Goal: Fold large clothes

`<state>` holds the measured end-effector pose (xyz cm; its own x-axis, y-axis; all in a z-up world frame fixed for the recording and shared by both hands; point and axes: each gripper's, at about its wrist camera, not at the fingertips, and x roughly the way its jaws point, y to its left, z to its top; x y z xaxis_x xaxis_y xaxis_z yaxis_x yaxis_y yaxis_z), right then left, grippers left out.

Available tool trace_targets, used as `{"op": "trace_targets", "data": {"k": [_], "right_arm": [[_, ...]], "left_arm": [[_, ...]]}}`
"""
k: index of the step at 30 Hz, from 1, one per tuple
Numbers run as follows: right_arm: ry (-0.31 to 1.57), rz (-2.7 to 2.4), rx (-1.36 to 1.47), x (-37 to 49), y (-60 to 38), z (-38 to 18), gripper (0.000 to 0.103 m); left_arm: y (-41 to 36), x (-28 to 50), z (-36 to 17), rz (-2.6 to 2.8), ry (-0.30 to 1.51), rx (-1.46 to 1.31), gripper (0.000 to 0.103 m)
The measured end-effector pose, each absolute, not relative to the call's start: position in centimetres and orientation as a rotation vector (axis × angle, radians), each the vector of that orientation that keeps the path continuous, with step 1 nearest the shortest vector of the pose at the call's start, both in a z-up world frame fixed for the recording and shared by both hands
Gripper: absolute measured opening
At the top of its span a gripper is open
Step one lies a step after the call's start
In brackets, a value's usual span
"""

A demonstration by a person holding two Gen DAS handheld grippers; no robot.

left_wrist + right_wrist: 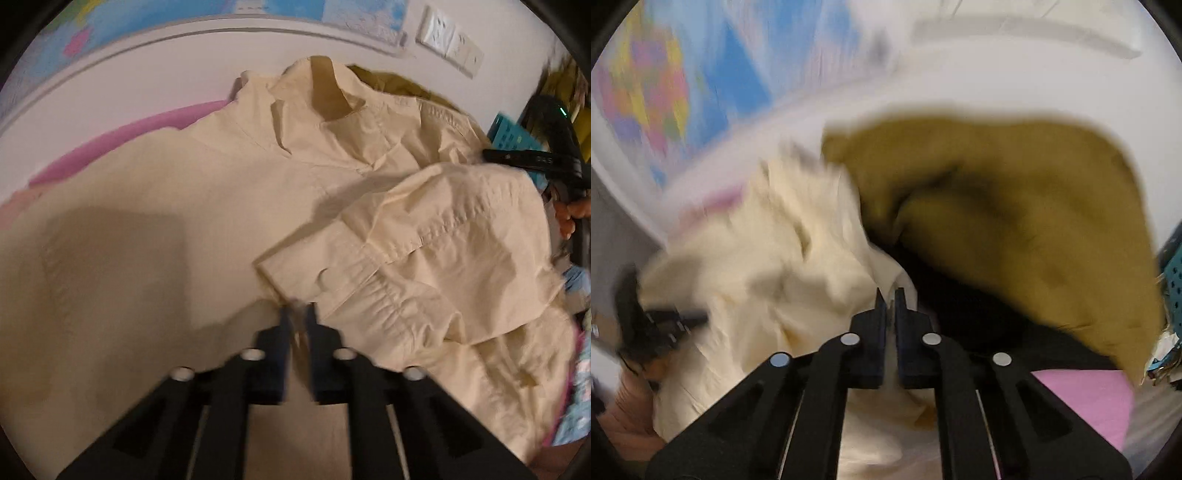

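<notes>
A large cream shirt (229, 192) lies spread on a pink surface, collar toward the wall, with one cuffed sleeve (424, 258) folded across its front. My left gripper (298, 314) is shut on a fold of the cream shirt near the cuff. My right gripper (891, 295) is shut on an edge of the same cream shirt (768, 280), lifted and bunched. The right gripper also shows at the right edge of the left wrist view (532, 158), and the left gripper at the left edge of the right wrist view (661, 321). The right wrist view is motion-blurred.
An olive-mustard garment (1015, 221) lies bunched behind the shirt, with dark cloth under it. The pink cover (1086, 398) shows below. A teal perforated basket (513, 136) stands at right. A wall with a map (221, 14) and sockets (447, 37) is close behind.
</notes>
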<state>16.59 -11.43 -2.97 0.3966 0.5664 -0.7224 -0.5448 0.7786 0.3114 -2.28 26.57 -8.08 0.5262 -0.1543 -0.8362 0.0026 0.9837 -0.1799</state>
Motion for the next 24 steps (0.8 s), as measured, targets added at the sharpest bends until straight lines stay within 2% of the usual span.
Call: {"op": "trace_targets", "data": {"k": [2, 4, 5, 6, 8, 9, 11, 13, 14, 15, 16, 18, 21, 22, 23, 24], "right_arm": [[0.844, 0.643, 0.090, 16.5, -14.4, -1.1, 0.002], [0.843, 0.603, 0.109, 16.9, -15.7, -1.2, 0.002], [0.848, 0.578, 0.085, 16.8, -15.7, -1.5, 0.002], [0.853, 0.565, 0.094, 16.9, -15.9, -2.0, 0.002], [0.837, 0.548, 0.137, 17.1, -16.8, -2.1, 0.002], [0.820, 0.540, 0.143, 17.2, -16.9, -2.0, 0.002], [0.831, 0.533, 0.133, 17.7, -16.2, -2.6, 0.003], [0.871, 0.520, 0.124, 18.7, -15.0, -3.4, 0.007], [0.857, 0.516, 0.124, 18.4, -15.0, -3.2, 0.014], [0.841, 0.518, 0.122, 18.1, -15.1, -2.9, 0.034], [0.813, 0.530, 0.118, 17.2, -15.5, -2.2, 0.044], [0.758, 0.633, 0.055, 14.8, -15.2, -0.8, 0.047], [0.832, 0.769, -0.128, 12.0, -12.9, -1.4, 0.048], [0.873, 0.784, -0.167, 11.8, -12.2, -2.2, 0.050], [0.900, 0.757, -0.207, 11.9, -11.6, -3.2, 0.060], [0.944, 0.736, -0.238, 12.3, -11.1, -4.6, 0.061]], "left_arm": [[26.7, -3.0, -7.7, -0.104, 0.992, -0.154, 0.003], [26.8, -3.5, -7.4, -0.116, 0.974, -0.144, 0.020], [26.9, -3.4, -7.2, -0.128, 0.974, -0.154, 0.053], [26.9, -3.3, -6.9, -0.138, 0.953, -0.167, 0.070], [26.6, -2.8, -6.5, -0.153, 0.926, -0.156, 0.074], [26.2, -2.3, -6.4, -0.160, 0.937, -0.145, 0.084], [25.6, -1.2, -6.7, -0.148, 0.944, -0.106, 0.088], [24.5, 0.3, -7.7, -0.159, 0.980, -0.029, 0.088], [24.0, 1.1, -8.3, -0.155, 1.010, -0.012, 0.082], [23.7, 1.8, -9.3, -0.150, 1.045, 0.001, 0.067], [23.5, 2.2, -9.9, -0.145, 1.040, 0.012, 0.064], [23.6, 2.2, -10.1, -0.151, 1.014, 0.004, 0.050], [24.2, 1.7, -9.7, -0.156, 0.990, -0.009, 0.029], [24.4, 1.8, -9.4, -0.167, 0.988, -0.022, 0.023], [24.3, 1.9, -9.3, -0.170, 0.990, -0.032, 0.016], [24.4, 1.8, -9.3, -0.165, 0.986, -0.036, 0.014]]}}
